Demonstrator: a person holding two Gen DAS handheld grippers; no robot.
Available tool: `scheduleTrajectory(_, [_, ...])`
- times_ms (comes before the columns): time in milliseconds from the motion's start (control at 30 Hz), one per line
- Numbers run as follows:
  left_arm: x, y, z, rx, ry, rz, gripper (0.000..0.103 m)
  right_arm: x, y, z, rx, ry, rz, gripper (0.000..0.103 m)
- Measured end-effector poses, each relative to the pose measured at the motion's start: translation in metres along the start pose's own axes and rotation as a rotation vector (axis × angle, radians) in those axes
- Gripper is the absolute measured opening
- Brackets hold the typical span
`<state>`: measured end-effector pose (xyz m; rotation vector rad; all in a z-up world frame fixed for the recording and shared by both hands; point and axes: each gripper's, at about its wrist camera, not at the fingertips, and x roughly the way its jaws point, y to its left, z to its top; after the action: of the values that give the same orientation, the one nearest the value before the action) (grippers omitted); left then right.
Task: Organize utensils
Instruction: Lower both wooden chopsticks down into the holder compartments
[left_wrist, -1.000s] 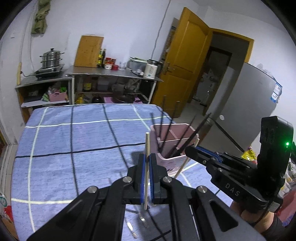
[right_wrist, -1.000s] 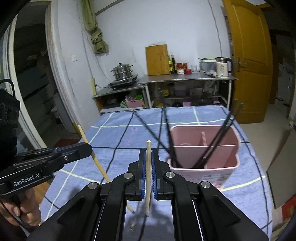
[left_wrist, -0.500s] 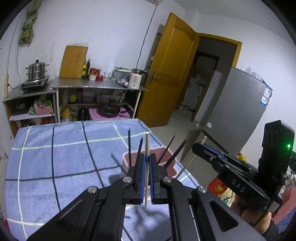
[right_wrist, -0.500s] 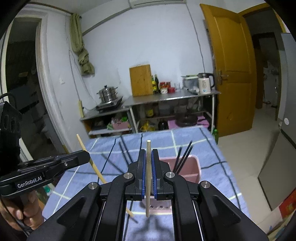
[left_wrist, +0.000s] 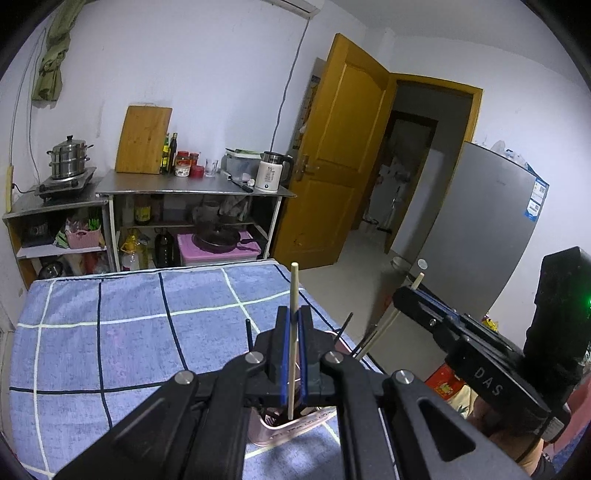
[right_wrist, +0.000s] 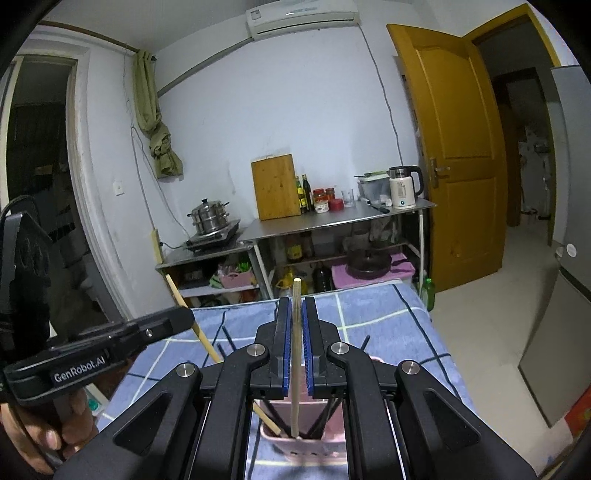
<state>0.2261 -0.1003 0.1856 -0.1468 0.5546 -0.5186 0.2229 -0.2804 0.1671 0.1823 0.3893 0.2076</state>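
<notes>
My left gripper (left_wrist: 291, 314) is shut on a pale wooden chopstick (left_wrist: 293, 295) held upright. Its lower end hangs over the pink utensil holder (left_wrist: 295, 430), which sits just under the jaws on the blue checked tablecloth (left_wrist: 129, 332). Black chopsticks (left_wrist: 249, 332) poke up from the holder. My right gripper (right_wrist: 295, 306) is shut on a second wooden chopstick (right_wrist: 295, 369), whose tip reaches the pink holder (right_wrist: 332, 443). In the right wrist view the left gripper (right_wrist: 177, 319) comes in from the left, and its slanted chopstick (right_wrist: 201, 334) runs down toward the holder.
The holder stands near the table's right edge, with bare floor (right_wrist: 517, 314) beyond. Behind the table are steel shelves (left_wrist: 192, 188) with a kettle (left_wrist: 269, 173), a cutting board, jars and a pot (left_wrist: 68, 157). A yellow door (left_wrist: 343, 147) and a grey fridge (left_wrist: 480, 240) stand to the right.
Both grippers have risen and moved forward with their chopsticks still clamped. The pink holder has slid from ahead of the jaws to right beneath them.
</notes>
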Motion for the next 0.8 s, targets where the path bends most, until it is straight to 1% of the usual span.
scheduleTrajectory(167, [0.013, 0.005, -0.005, -0.005, 0.008, 0.008, 0.005, 0.012, -0.004, -0.006, 0.005, 0.005, -0.006, 0.006])
scheduleTrajectory(367, [0.028, 0.007, -0.018, 0.008, 0.017, 0.013, 0.005, 0.027, -0.006, -0.024, 0.003, 0.022, 0.0, 0.006])
scheduleTrajectory(533, [0.025, 0.005, -0.024, 0.02, -0.006, -0.001, 0.005, 0.036, -0.007, -0.042, 0.001, 0.057, -0.001, 0.006])
scheduleTrajectory(667, [0.02, 0.0, -0.026, 0.06, -0.006, 0.009, 0.005, 0.04, -0.008, -0.053, 0.002, 0.083, 0.007, 0.006])
scheduleTrajectory(800, [0.018, -0.002, -0.027, 0.073, -0.004, 0.013, 0.005, 0.043, -0.006, -0.058, 0.002, 0.106, 0.016, 0.006])
